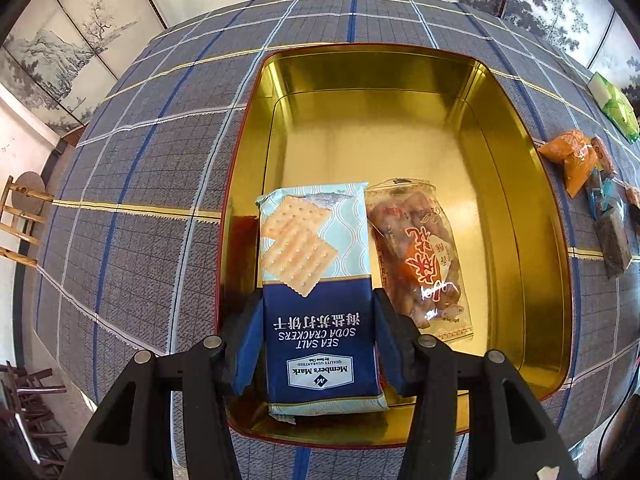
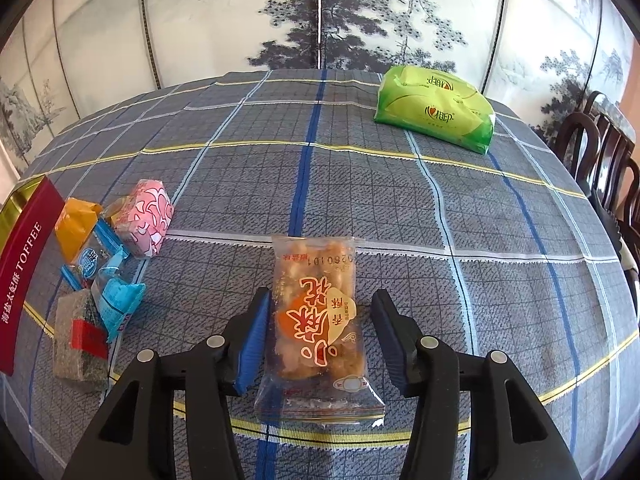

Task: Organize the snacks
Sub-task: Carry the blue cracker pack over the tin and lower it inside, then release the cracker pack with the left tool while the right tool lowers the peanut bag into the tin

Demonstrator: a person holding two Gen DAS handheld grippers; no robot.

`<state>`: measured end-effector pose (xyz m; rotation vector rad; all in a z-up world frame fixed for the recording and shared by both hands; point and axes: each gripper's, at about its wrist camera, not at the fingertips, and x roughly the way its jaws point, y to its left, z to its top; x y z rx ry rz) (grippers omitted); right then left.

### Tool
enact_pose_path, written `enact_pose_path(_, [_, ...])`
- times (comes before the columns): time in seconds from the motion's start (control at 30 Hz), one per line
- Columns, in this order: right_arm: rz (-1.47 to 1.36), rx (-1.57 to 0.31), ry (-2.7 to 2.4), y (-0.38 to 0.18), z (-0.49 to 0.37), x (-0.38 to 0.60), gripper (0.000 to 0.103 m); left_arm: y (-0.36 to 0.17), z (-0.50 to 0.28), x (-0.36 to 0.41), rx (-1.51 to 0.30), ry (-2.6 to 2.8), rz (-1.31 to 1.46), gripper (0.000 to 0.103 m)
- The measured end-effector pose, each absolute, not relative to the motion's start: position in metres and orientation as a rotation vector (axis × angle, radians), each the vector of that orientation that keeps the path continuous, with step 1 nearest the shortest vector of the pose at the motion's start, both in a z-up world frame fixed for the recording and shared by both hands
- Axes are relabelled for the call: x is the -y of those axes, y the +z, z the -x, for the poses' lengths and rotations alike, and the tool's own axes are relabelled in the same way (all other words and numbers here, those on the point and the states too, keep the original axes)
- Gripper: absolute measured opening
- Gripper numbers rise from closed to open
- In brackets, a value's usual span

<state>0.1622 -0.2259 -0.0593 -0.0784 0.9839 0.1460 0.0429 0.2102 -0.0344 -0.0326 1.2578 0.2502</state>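
Inside the gold tin: a blue cracker pack (image 1: 316,300) lies along the left wall of the tin (image 1: 516,184), its near end towards the camera, printed "SEA SALT SODA CRACKERS".
Beside it: a clear twist pack (image 1: 420,256) lies on the tin floor, touching the cracker pack's right edge.
Left tongs: the left tongs (image 1: 318,344) straddle the cracker pack, a blue pad on each side; the pads stand just at the pack's edges, and whether they press on it cannot be told.
Tin: open, gold inside, with a red rim; it sits on the checked tabletop (image 1: 132,208), and its far half is bare.
On the tabletop, right wrist view: a second clear twist pack (image 2: 320,320) with red characters lies flat on the cloth between the pads of the right tongs (image 2: 320,336).
Right tongs: part open; the left pad sits just at the pack's edge, the right pad stands apart from it, so nothing is gripped.
Left of the pack: a small heap of wrapped snacks, with a pink one (image 2: 146,220) at the far end, an orange one (image 2: 76,224) and blue ones (image 2: 116,292) in the middle, and a grey seaweed bar (image 2: 80,344) nearest.
Far left edge: the tin's red outer wall, lettered "TOFFEE", just beside that heap.
Far right of the tabletop: a green tissue pack (image 2: 434,108), well apart from the snacks.
Background: a painted screen (image 2: 320,12) with ink trees, and dark chairs (image 2: 600,152) at the right.
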Motion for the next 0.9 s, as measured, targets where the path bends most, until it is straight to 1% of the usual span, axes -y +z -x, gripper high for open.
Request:
enact_pose_path(0.1, [0.074,-1.029,0.120,-0.058,-0.169,0.223,0.052,-0.035,-0.043,-0.208,-1.255,0.253,0.012,0.051])
enact_pose_path(0.4, [0.069,-1.082,0.085,-0.057,-0.171,0.220,0.051,-0.037,-0.043,-0.202,-1.249,0.249,-0.027,0.052])
enact_pose_path(0.63, [0.065,-1.085,0.065,-0.057,-0.173,0.218,0.051,-0.035,-0.041,-0.202,-1.214,0.234,-0.020,0.055])
enact_pose_path(0.67, [0.065,-1.085,0.060,-0.057,-0.173,0.217,0.051,-0.033,-0.040,-0.203,-1.207,0.230,-0.009,0.057])
enact_pose_path(0.73, [0.067,-1.087,0.058,-0.056,-0.173,0.215,0.049,-0.029,-0.040,-0.204,-1.190,0.218,-0.002,0.060])
enact_pose_path(0.87, [0.071,-1.095,0.053,-0.055,-0.172,0.209,0.039,-0.021,-0.039,-0.202,-1.165,0.201,0.000,0.064])
enact_pose_path(0.9, [0.075,-1.097,0.049,-0.054,-0.171,0.208,0.039,-0.020,-0.038,-0.202,-1.160,0.199,0.006,0.065])
